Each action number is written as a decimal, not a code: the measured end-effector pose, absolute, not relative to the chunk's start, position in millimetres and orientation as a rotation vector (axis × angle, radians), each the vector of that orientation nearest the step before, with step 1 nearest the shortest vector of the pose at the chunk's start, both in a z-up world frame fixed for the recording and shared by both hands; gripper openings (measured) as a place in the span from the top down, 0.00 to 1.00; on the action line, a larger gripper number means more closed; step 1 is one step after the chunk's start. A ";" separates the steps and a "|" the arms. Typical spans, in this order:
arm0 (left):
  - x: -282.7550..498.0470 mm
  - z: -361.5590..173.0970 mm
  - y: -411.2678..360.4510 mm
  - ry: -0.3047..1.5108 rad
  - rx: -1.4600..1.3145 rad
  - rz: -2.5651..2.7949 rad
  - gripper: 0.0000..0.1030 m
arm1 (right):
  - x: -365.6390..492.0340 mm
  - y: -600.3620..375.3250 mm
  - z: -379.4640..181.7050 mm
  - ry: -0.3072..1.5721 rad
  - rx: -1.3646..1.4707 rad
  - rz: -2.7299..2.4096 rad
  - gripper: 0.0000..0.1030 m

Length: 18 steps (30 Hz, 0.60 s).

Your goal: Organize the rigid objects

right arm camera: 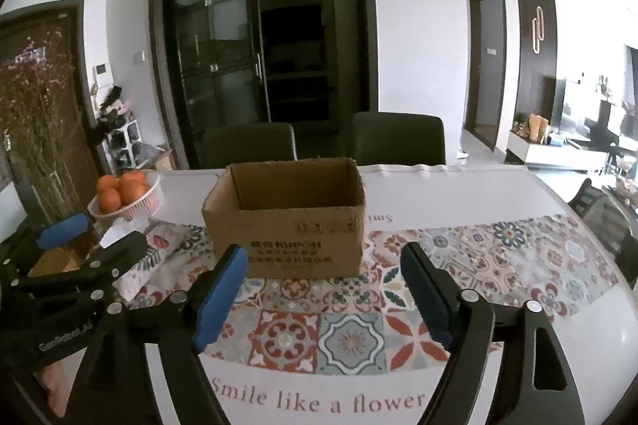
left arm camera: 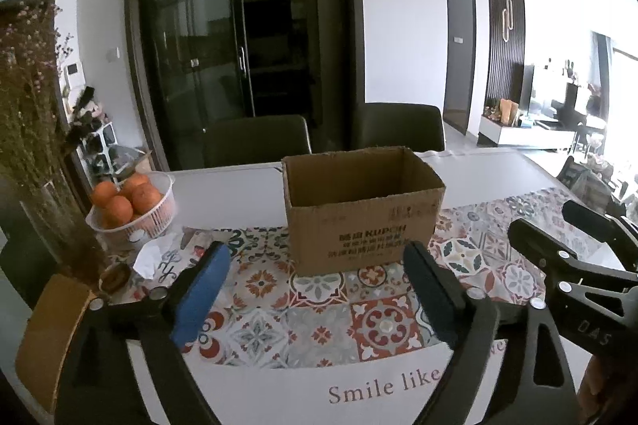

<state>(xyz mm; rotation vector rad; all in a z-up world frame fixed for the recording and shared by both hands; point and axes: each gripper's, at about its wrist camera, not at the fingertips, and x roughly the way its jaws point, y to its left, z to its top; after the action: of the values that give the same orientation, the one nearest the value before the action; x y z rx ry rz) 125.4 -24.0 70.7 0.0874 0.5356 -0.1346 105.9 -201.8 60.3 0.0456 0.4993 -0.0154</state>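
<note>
While oranges (right arm camera: 119, 190) fill the basket (right arm camera: 153, 199), nothing shows inside the cardboard box (right arm camera: 287, 225).

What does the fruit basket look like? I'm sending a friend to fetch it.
Start at the table with the patterned runner and find the open cardboard box in its middle. Left of the box, beside a tall vase of dried flowers, stands the basket. It is white, slatted plastic, the only thing holding oranges.
</note>
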 end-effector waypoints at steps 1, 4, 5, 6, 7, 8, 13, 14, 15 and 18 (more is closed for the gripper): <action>121.8 70.0 -23.8 0.532 0.085 -0.134 0.07 | 102.0 -201.9 59.8 0.496 0.047 -0.021 0.20; 109.9 68.7 -22.9 0.524 0.073 -0.131 0.04 | 89.8 -203.1 57.2 0.490 0.056 -0.033 0.19; 107.6 68.4 -22.5 0.521 0.069 -0.131 0.03 | 85.7 -203.4 56.9 0.488 0.058 -0.033 0.19; 103.4 67.5 -21.5 0.514 0.065 -0.129 0.01 | 82.2 -203.2 56.4 0.485 0.058 -0.035 0.18; 100.4 67.0 -20.8 0.509 0.065 -0.124 0.00 | 78.8 -202.7 55.8 0.481 0.055 -0.038 0.18; 96.5 66.4 -20.4 0.500 0.068 -0.119 0.00 | 76.7 -201.5 55.7 0.479 0.055 -0.040 0.18; 82.4 65.5 -20.7 0.482 0.077 -0.112 0.00 | 61.9 -199.9 52.9 0.466 0.055 -0.044 0.18; 79.9 66.1 -20.6 0.478 0.076 -0.112 0.00 | 59.7 -199.2 52.5 0.465 0.057 -0.043 0.18; 78.1 66.4 -20.8 0.474 0.074 -0.112 0.00 | 58.0 -199.5 52.5 0.465 0.060 -0.042 0.18; 72.4 66.6 -19.0 0.463 0.072 -0.104 0.00 | 52.6 -199.2 52.9 0.461 0.062 -0.036 0.18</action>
<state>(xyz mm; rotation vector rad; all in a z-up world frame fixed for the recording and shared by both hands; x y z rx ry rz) 72.4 -19.0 66.6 0.0719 0.4626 -0.1042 52.6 -199.2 52.9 0.0618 0.4613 -0.0359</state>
